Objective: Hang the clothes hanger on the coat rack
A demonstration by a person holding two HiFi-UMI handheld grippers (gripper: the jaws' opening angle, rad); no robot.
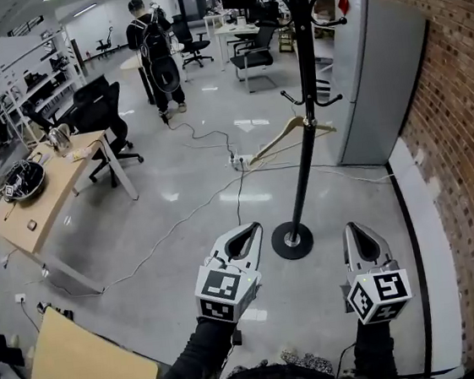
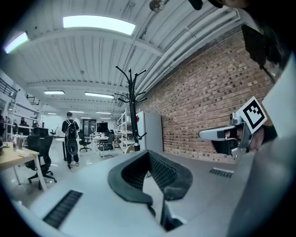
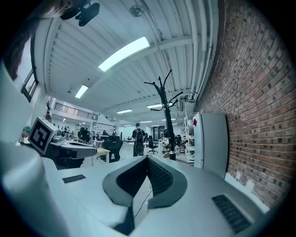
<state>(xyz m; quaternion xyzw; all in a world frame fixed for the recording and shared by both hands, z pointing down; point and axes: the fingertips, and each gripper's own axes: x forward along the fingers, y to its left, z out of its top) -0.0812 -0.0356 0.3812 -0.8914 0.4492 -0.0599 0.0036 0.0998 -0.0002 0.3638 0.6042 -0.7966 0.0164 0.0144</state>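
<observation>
Both pairs of jaws are pressed together on nothing: the left gripper [image 1: 250, 230] and the right gripper [image 1: 351, 229] sit low in the head view, either side of the coat rack [image 1: 307, 147] base. Beyond them, at centre right, the wooden clothes hanger [image 1: 276, 143] rests against the rack's black pole under the lower pegs; whether it hangs or leans I cannot tell. It looks light, stiff and smooth, so a pinch at the neck below its hook should stop it swinging or slipping.
</observation>
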